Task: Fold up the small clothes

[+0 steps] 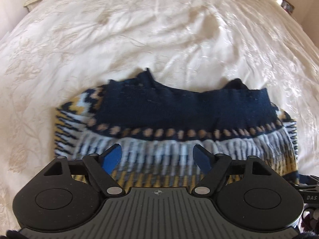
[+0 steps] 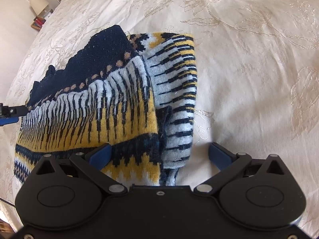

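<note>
Patterned knit sweater [image 2: 103,103] lies half-folded mid-bed [image 1: 179,39], both hand-held grippers, left [image 1: 157,157] and right [image 2: 160,155], spread empty above it, another fold seemingly next.

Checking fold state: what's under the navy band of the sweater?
The navy band is folded over the patterned sweater, which lies on the cream bedspread. A striped sleeve shows at one side. Whatever layers lie beneath the band are covered.
</note>
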Action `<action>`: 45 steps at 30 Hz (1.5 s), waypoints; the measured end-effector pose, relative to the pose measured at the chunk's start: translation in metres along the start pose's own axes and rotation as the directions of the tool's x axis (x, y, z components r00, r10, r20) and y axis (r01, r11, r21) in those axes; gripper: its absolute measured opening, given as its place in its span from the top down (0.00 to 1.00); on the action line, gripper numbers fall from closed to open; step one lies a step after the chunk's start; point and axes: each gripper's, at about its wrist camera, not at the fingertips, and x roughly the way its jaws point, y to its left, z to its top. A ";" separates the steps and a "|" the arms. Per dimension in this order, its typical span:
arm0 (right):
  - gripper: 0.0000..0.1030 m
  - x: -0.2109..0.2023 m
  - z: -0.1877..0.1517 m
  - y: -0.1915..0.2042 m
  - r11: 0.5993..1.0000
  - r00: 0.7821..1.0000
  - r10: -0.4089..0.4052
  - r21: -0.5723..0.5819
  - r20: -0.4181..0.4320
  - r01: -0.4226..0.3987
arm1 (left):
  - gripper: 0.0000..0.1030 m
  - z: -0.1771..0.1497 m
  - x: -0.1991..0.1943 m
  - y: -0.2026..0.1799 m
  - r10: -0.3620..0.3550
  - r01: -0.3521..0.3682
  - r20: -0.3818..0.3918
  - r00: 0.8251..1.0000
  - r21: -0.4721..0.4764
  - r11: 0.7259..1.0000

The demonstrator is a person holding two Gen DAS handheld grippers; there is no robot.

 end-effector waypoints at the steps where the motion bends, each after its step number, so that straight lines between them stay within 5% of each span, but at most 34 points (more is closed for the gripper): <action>1: 0.00 -0.001 -0.001 -0.002 1.000 1.000 0.011 -0.001 0.006 -0.011 | 0.25 0.000 0.005 -0.006 0.004 -0.004 -0.011 1.000 0.006 1.000; 6: 0.00 -0.011 -0.009 -0.022 0.993 0.992 0.115 0.014 0.049 -0.116 | 0.24 -0.005 0.042 -0.015 0.055 -0.058 -0.121 0.991 -0.020 0.998; 11: 0.00 -0.014 -0.003 -0.040 0.974 0.975 0.219 0.055 0.035 -0.221 | 0.18 -0.004 0.053 -0.015 0.071 -0.075 -0.131 0.989 -0.024 0.997; 19: 0.00 0.005 0.029 -0.054 0.881 0.897 0.441 0.178 0.031 -0.439 | 0.13 -0.001 0.060 -0.021 0.097 -0.101 -0.132 0.986 -0.023 0.995; 24: 0.00 0.024 0.044 -0.040 0.850 0.865 0.502 0.177 0.011 -0.496 | 0.11 0.000 0.063 -0.021 0.103 -0.107 -0.130 0.986 -0.028 0.994; 31: 0.01 0.024 0.044 -0.029 0.866 0.878 0.479 0.166 -0.002 -0.472 | 0.18 0.003 0.051 -0.014 0.075 -0.081 -0.132 0.988 -0.046 0.996; 33: 0.11 0.025 0.048 -0.023 0.883 0.892 0.451 0.154 -0.019 -0.443 | 0.26 0.003 0.040 -0.010 0.055 -0.062 -0.119 0.991 -0.056 0.997; 35: 0.39 0.022 0.049 -0.019 0.905 0.910 0.412 0.133 -0.042 -0.404 | 0.26 0.000 0.028 -0.005 0.040 -0.047 -0.103 0.994 -0.065 0.997; 38: 0.64 0.016 0.051 -0.015 0.947 0.946 0.313 0.095 -0.078 -0.306 | 0.26 -0.009 0.010 0.004 0.029 -0.035 -0.083 0.996 -0.074 0.997; 45: 0.71 -0.007 0.059 0.022 0.973 0.971 0.222 0.076 -0.086 -0.216 | 0.26 -0.035 -0.024 0.039 0.019 -0.027 -0.082 0.996 -0.106 0.994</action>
